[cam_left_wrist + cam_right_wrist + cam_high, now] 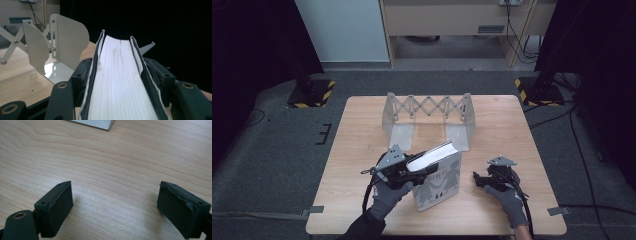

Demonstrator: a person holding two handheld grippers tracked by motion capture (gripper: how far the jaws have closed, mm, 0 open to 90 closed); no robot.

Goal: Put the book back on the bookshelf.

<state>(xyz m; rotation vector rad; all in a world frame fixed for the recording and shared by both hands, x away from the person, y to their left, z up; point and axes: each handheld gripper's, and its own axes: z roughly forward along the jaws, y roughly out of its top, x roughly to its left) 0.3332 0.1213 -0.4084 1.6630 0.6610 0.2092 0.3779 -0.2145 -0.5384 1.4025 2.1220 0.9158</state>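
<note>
L gripper (409, 172) has its fingers clamped on the book (439, 172), tilted w/ page edge up, lower edge on the bench (362, 145), long axis running toward the rack (428, 117) behind it; R gripper (479, 179), right of the book, fingers wide apart, empty.

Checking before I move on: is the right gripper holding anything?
No. The right gripper stands open over the bare wooden table, with nothing between its jaws.
</note>
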